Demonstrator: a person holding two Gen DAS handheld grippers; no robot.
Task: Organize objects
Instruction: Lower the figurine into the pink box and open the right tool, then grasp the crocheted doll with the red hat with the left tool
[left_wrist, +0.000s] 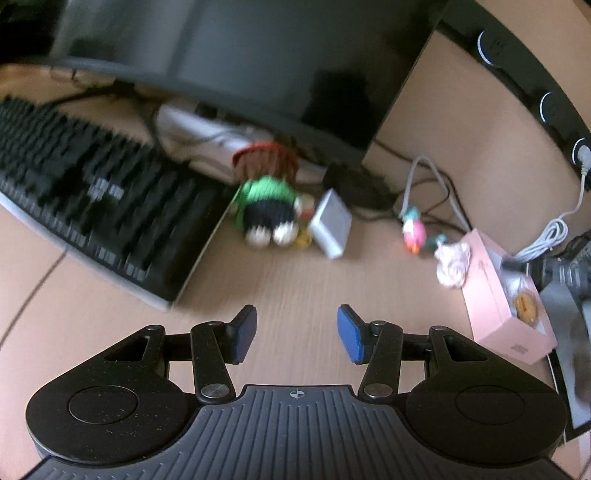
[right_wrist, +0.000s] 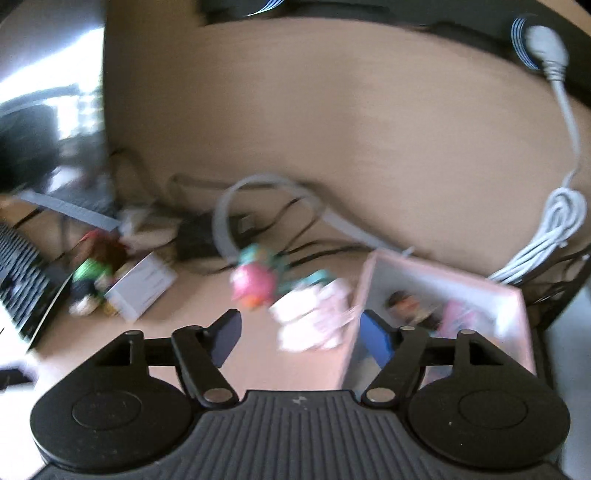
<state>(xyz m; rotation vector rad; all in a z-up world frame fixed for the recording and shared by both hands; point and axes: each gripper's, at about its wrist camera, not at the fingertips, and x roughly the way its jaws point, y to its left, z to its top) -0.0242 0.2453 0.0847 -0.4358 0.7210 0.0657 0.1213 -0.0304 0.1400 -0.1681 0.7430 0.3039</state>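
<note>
The wooden surface (left_wrist: 295, 280) fills the lower half of the left wrist view, with a dark monitor (left_wrist: 236, 66) leaning over it across the top. A black keyboard (left_wrist: 92, 195) runs down the left side of that frame, pushed close under the screen, likely to leave working room in the middle.

At the right edge of the frame lies a pink box (left_wrist: 506, 299), open at the top, with small figures visible inside; it looks like the container the loose toys are meant to go into. In the right wrist view the same box sits at lower right, and a pale pink-and-white soft toy (right_wrist: 314, 314) is at its left wall, outside it as far as the blur allows.

A crocheted doll (left_wrist: 269, 206) in green and black lies at centre frame against the keyboard's corner, with a small grey-white box (left_wrist: 330, 223) just beside it on the right. Further right a small pink and teal toy (left_wrist: 413, 230) rests among cables (left_wrist: 436, 192), near the pink box.

The left hand-held gripper (left_wrist: 297, 334) hovers over bare wood at bottom centre, its blue pads parted with nothing between them, so it appears to be on approach rather than grasping. The right hand-held gripper (right_wrist: 299, 332) stands with its jaws apart; the soft toy shows in the gap, but the pads do not press on it, and one pad overlaps the box wall.
</note>
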